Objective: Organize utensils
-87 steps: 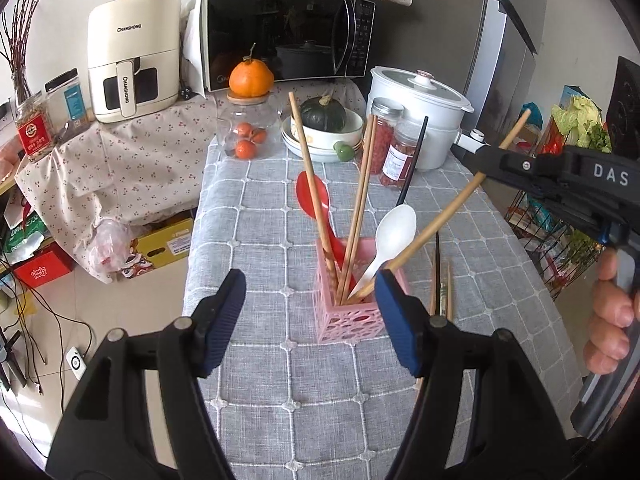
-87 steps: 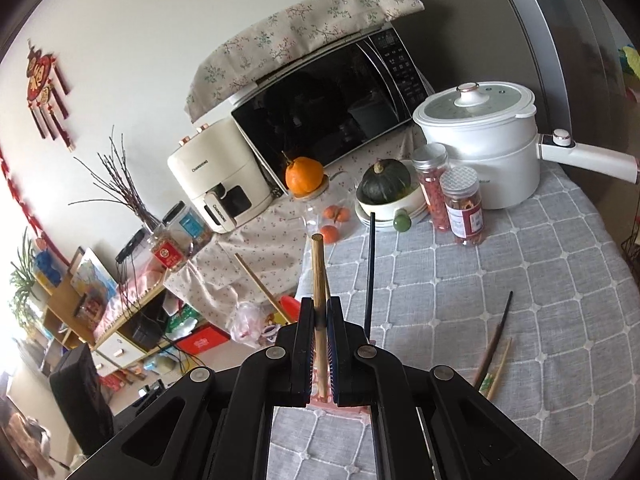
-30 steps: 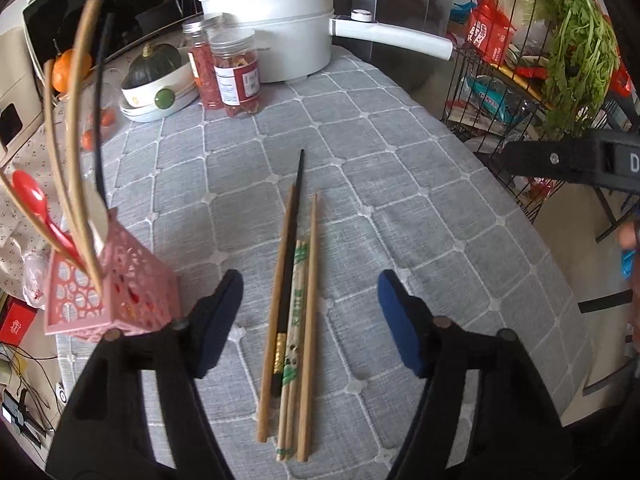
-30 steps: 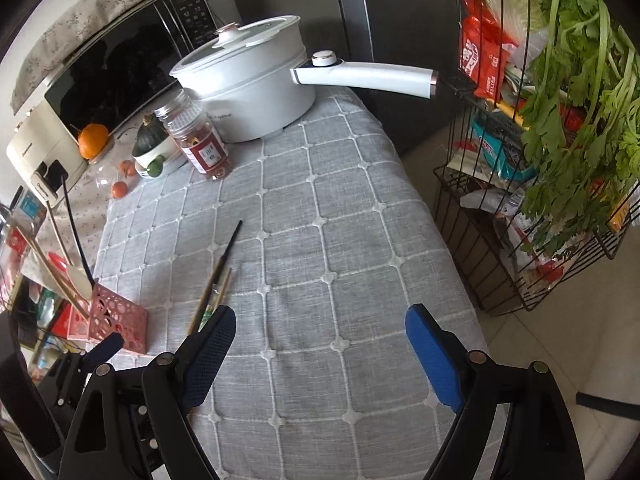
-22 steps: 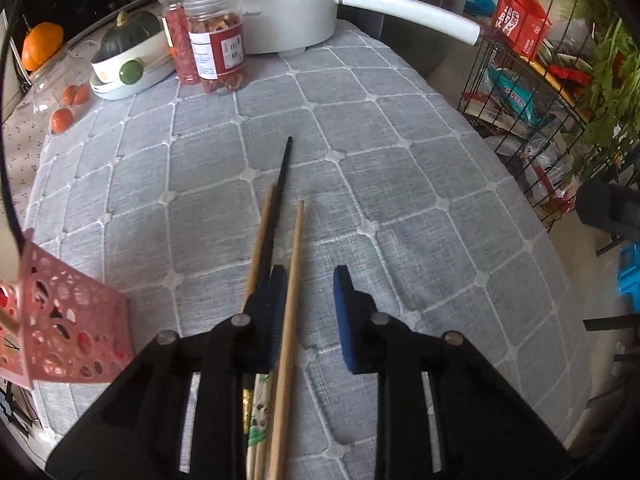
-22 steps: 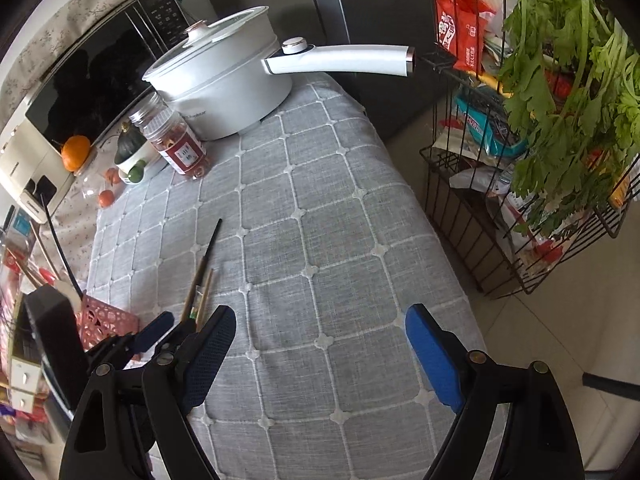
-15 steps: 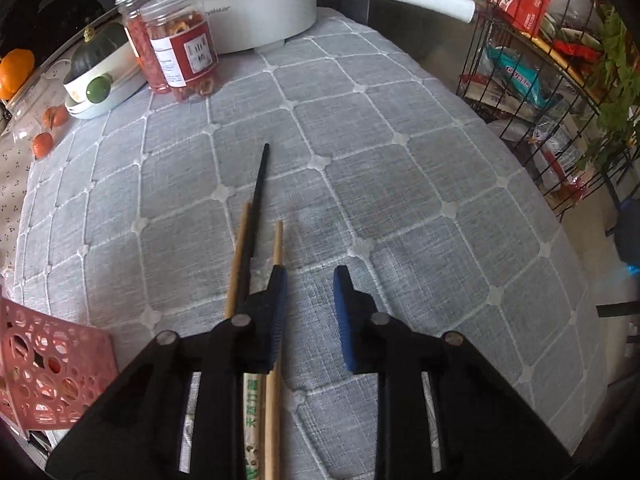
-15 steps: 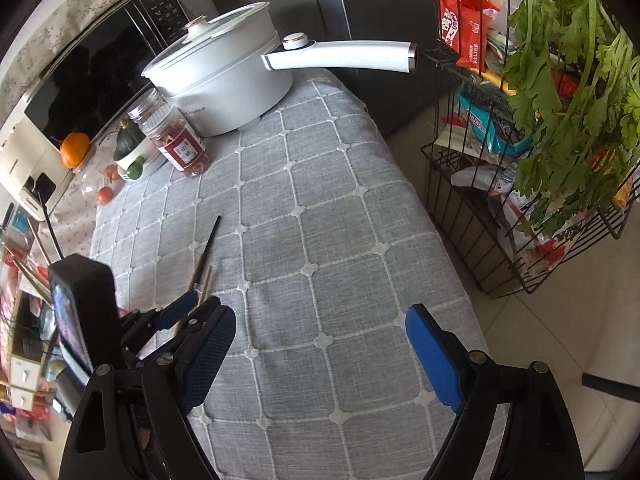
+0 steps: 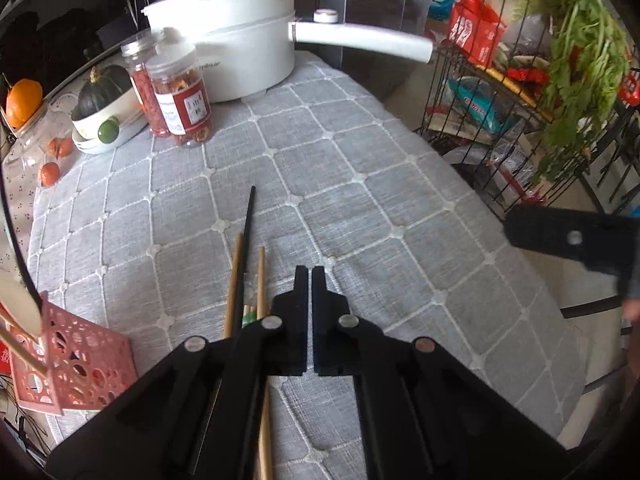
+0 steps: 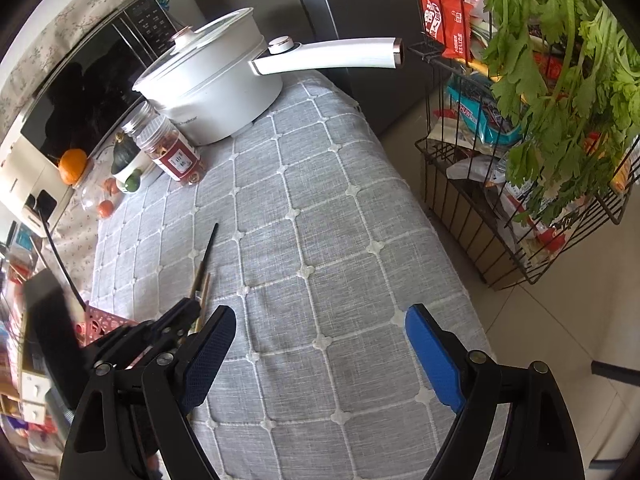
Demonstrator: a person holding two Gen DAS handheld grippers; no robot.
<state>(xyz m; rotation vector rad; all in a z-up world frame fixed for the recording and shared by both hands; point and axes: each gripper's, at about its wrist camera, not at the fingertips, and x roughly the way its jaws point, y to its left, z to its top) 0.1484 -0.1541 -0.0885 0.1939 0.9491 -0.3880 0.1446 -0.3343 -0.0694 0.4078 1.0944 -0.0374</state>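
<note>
Left gripper is my start: jaws just closed together, empty, immediately right of the chopsticks on the grey tablecloth. Right of those chopsticks, my right gripper gapes wide, holding nothing.

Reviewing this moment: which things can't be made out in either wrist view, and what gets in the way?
- Near ends of the loose chopsticks: left wrist view, under the left gripper, whose jaws stand shut with nothing between them.
- Pink holder: cut off by the left edge there; in the right wrist view, mostly behind the left gripper.
- Jar label: print too small to read.
- Right gripper: jaws open, empty.
</note>
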